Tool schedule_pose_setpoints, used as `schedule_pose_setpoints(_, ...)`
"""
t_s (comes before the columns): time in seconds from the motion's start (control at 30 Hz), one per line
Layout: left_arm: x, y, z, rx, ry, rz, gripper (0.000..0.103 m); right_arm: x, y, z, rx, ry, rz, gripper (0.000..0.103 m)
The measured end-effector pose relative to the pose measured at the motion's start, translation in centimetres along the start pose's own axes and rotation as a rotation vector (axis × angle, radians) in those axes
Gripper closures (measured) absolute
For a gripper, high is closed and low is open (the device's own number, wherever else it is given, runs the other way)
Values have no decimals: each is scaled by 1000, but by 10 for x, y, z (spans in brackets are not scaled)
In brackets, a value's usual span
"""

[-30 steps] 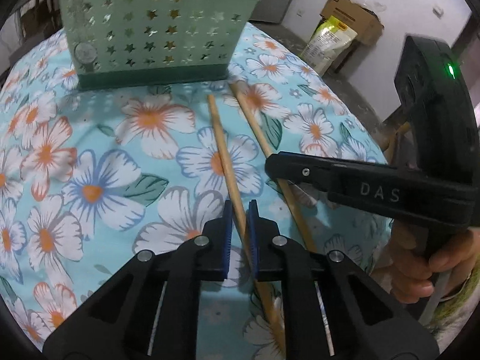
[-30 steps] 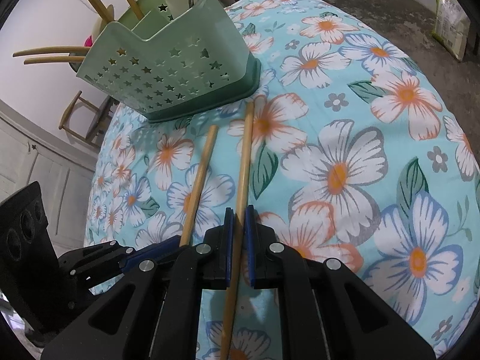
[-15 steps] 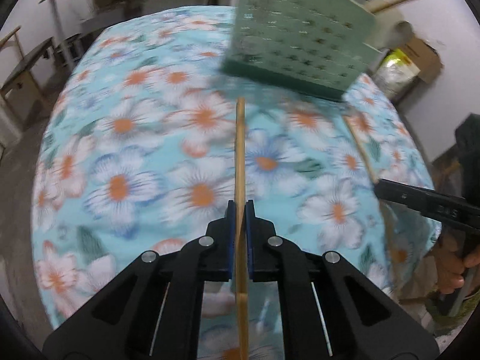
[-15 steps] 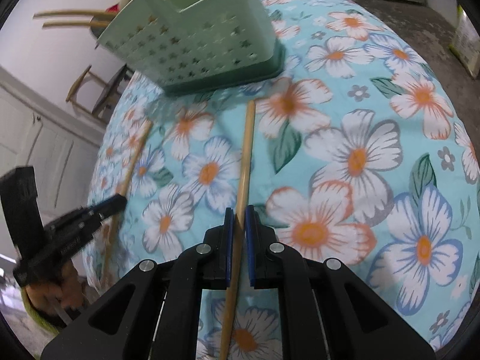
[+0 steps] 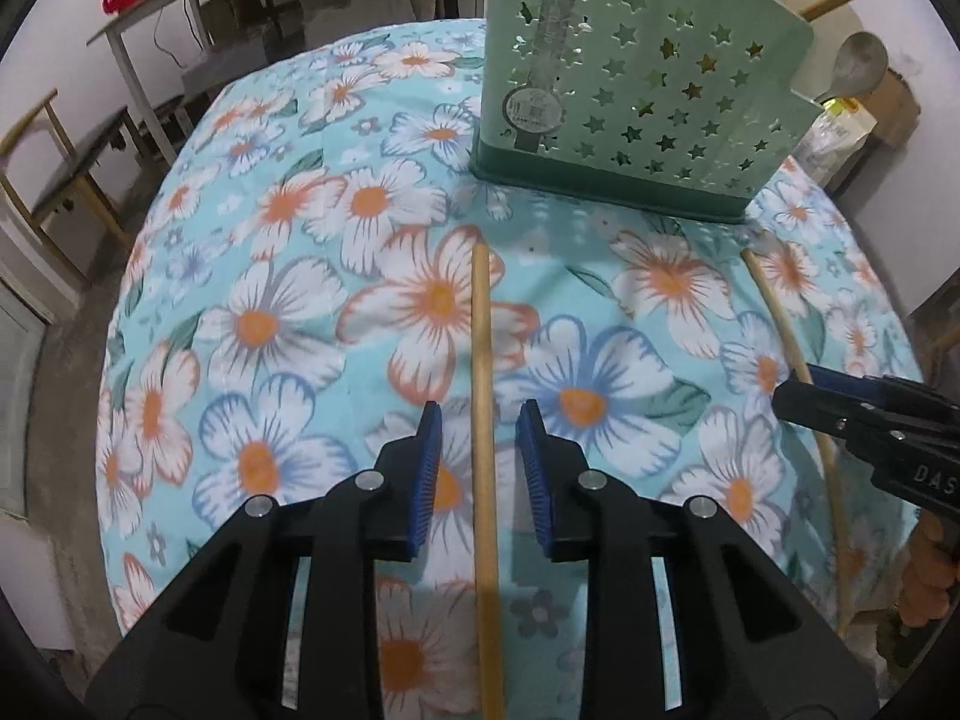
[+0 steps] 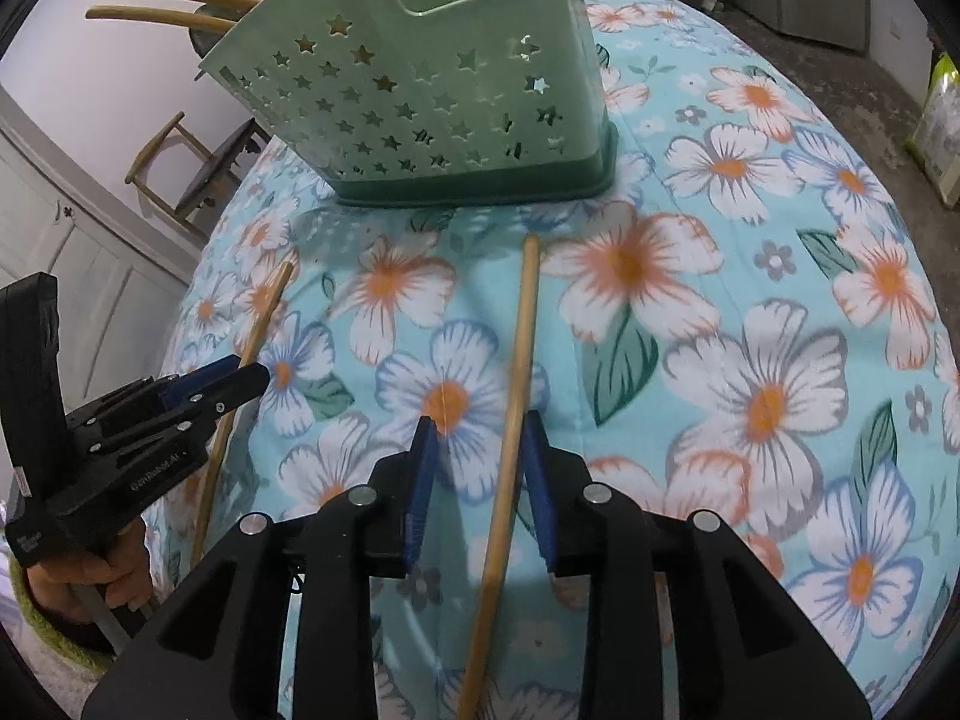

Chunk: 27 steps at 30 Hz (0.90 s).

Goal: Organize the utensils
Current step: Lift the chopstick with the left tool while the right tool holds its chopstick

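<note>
Two hand-held black grippers with blue finger pads are working over a round table covered in a turquoise floral tablecloth. In the left wrist view, the left gripper is hovering low over the cloth with its jaws spread wide apart, and a wooden chopstick is lying flat on the cloth in the gap between them, touching neither pad. This stick is pointing straight toward a pale green utensil caddy with star-shaped cutouts, which is standing upright at the far side of the table; the stick's far tip is stopping short of the caddy's darker green base. In the right wrist view, the right gripper is likewise standing wide open, with a second chopstick lying between its fingers; this stick is sitting closer to the right-hand pad, and I cannot tell whether it is touching it. Its far end is also pointing at the caddy and resting near the base. The two sticks are lying well apart, roughly side by side. Other wooden utensils are sticking out of the caddy's top, and a spoon bowl is showing behind the caddy's right edge. A wooden chair is standing beyond the table.
</note>
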<state>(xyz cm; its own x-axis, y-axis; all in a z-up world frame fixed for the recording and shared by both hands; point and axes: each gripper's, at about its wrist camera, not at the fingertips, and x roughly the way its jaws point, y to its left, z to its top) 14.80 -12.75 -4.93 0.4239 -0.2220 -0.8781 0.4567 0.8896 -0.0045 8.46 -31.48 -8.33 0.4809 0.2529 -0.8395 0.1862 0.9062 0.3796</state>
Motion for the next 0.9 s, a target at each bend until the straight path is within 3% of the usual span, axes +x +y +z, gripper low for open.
schedule_pose_setpoints(0.57, 0, -8, 0, 31, -5, 40, 78, -1, -2, 2, 15, -5, 11, 74)
schedule_pose_setpoints(0.9, 14, -2, 15, 19, -14, 15, 80, 0, -4, 3, 23, -7, 14, 74)
